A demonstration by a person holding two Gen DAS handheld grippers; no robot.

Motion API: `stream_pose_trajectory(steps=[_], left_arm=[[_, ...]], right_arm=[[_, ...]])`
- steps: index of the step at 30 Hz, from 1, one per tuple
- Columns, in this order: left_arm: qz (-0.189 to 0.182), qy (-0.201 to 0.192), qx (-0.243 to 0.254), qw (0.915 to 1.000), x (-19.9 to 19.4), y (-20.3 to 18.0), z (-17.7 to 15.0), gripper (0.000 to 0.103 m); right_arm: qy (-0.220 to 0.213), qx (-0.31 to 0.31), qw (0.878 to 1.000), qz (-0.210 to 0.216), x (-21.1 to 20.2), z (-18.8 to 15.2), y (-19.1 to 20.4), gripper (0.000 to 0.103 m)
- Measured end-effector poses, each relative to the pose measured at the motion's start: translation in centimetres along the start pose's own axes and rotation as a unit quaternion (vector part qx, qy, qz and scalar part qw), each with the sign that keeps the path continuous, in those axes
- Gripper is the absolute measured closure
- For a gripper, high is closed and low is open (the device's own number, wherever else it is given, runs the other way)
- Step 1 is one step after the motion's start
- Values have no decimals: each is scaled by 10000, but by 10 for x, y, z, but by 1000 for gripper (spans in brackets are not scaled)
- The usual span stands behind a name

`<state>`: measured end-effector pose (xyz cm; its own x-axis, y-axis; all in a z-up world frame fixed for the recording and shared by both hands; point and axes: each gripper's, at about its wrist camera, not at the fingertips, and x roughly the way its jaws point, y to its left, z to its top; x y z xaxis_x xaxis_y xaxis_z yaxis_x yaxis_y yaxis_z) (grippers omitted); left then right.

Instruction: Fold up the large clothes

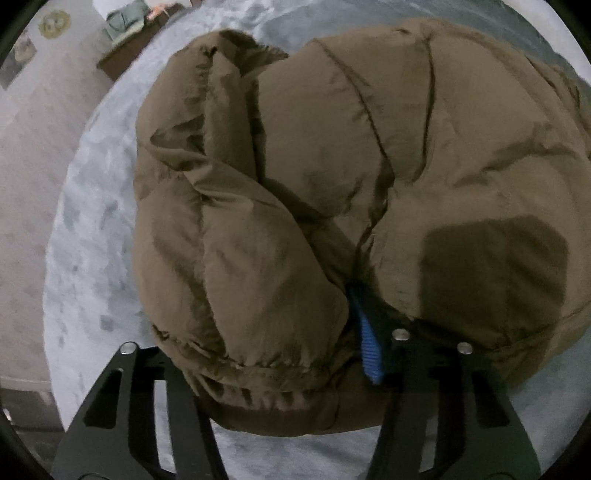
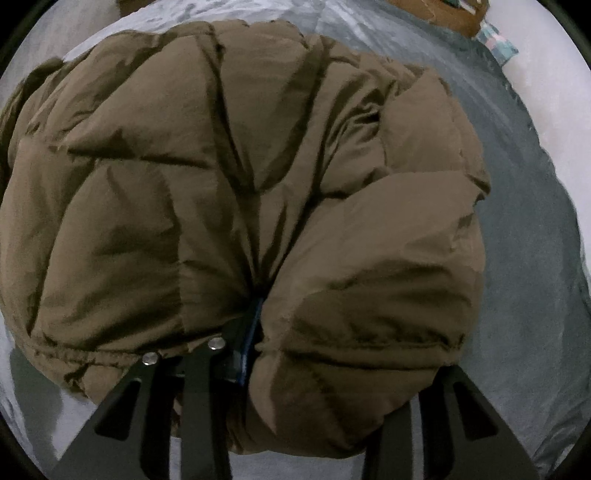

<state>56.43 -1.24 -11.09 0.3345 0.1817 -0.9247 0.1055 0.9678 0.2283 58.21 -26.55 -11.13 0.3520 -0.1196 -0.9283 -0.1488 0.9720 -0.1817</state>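
A brown puffer jacket (image 1: 332, 166) lies bunched on a pale grey rug (image 1: 85, 258). It fills the right wrist view too (image 2: 221, 184). My left gripper (image 1: 280, 354) stands with its jaws wide apart around the jacket's hem; its blue-padded right finger (image 1: 369, 350) is tucked into a fold and the left finger (image 1: 129, 369) lies outside the fabric. My right gripper (image 2: 314, 362) straddles the jacket's near edge in the same way; its left finger with a blue pad (image 2: 247, 347) is pushed into a crease. The fingertips are hidden by the padding.
The rug (image 2: 535, 277) spreads around the jacket on a pale floor (image 1: 33, 155). A low wooden piece with green cloth on it (image 1: 125, 33) stands at the far left. A cardboard box (image 2: 436, 11) sits at the far right.
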Motion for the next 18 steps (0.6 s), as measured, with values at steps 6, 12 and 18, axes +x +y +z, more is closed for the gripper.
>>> stream_pose_trajectory(steps=[6, 12, 18], left_arm=[[108, -329, -15, 9994, -38, -8, -1, 73], [85, -682, 64, 9976, -81, -25, -9, 77], [-99, -1229, 40, 9924, -137, -49, -41, 78]], right_arm=[[-520, -192, 9982, -231, -39, -11, 4, 78], [-1252, -308, 9904, -497, -101, -35, 1, 81], [-1863, -268, 9776, -943, -157, -95, -13, 81]])
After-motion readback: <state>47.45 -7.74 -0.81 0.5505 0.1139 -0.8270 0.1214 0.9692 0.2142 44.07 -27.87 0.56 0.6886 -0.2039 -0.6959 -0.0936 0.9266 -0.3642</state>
